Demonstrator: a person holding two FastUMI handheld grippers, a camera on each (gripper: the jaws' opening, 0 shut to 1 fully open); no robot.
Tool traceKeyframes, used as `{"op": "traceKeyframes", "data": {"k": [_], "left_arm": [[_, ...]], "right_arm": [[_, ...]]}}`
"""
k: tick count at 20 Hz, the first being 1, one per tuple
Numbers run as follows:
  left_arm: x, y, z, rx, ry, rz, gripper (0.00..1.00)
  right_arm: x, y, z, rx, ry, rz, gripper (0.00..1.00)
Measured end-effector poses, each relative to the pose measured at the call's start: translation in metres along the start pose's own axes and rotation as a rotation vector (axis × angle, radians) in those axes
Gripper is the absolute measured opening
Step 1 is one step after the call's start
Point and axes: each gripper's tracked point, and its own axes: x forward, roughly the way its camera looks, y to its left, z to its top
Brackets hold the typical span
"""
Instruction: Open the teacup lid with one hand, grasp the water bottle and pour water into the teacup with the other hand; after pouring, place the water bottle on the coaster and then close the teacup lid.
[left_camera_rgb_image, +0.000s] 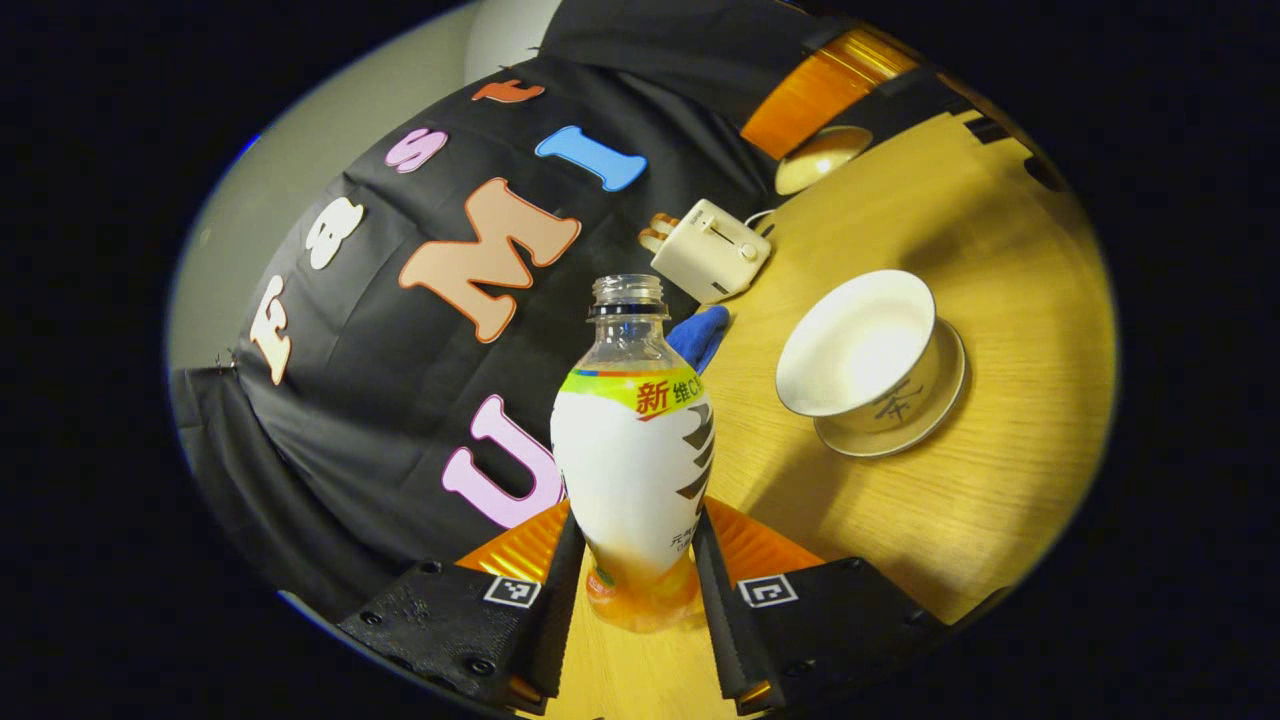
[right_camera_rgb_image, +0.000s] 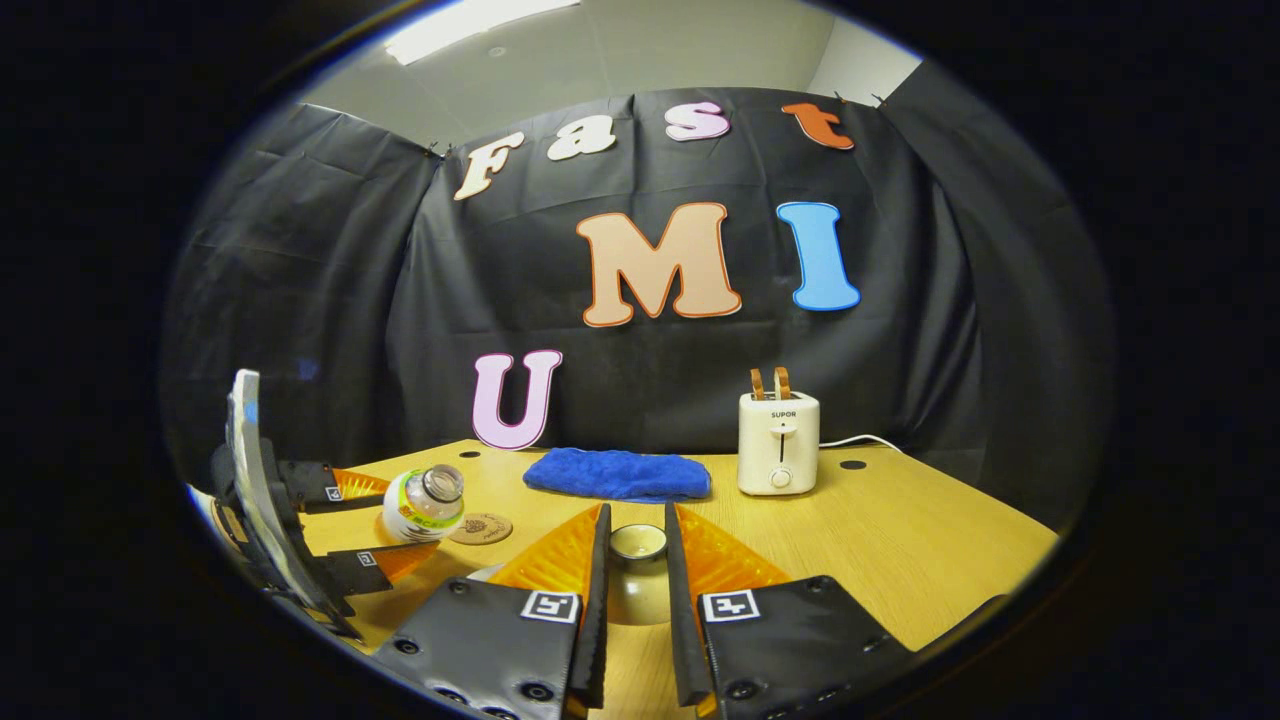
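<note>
My left gripper (left_camera_rgb_image: 640, 520) is shut on the water bottle (left_camera_rgb_image: 635, 470), which is uncapped, white-labelled and has orange liquid at its base. The open white teacup (left_camera_rgb_image: 860, 345) stands on its saucer (left_camera_rgb_image: 930, 415) to the right of the bottle, apart from it. Beyond the cup the lid (left_camera_rgb_image: 822, 157) hangs under my right gripper's orange finger (left_camera_rgb_image: 830, 90). In the right gripper view my right gripper (right_camera_rgb_image: 637, 530) is shut on the lid (right_camera_rgb_image: 637, 590) by its knob. At the left, the left gripper (right_camera_rgb_image: 385, 522) holds the bottle (right_camera_rgb_image: 425, 505) tilted, mouth towards me. The round coaster (right_camera_rgb_image: 482, 528) lies just beside it.
A folded blue cloth (right_camera_rgb_image: 618, 473) lies at the back of the wooden table (right_camera_rgb_image: 900, 540). A cream toaster (right_camera_rgb_image: 778, 442) with its cord stands to the right of the cloth. The black booth wall closes off the table's far edge.
</note>
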Motion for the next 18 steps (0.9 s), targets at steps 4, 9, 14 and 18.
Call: {"op": "traceKeyframes", "data": {"k": [4, 9, 14, 18], "left_arm": [[0.0015, -0.0001, -0.0012, 0.144, 0.017, 0.015, 0.56], [0.0034, 0.0002, -0.0006, 0.307, 0.012, 0.014, 0.56], [0.0035, 0.0045, -0.0065, 0.410, 0.028, -0.010, 0.55], [0.0030, 0.0074, -0.0019, 0.510, 0.018, -0.026, 0.56]], "right_arm": [[-0.0020, -0.0019, 0.0050, -0.003, -0.014, -0.002, 0.30], [-0.0024, -0.0051, 0.0065, 0.006, -0.014, -0.005, 0.31], [-0.0039, -0.0052, 0.0081, 0.009, -0.018, -0.006, 0.31], [-0.0027, -0.0040, 0.0058, 0.008, -0.011, -0.002, 0.30]]}}
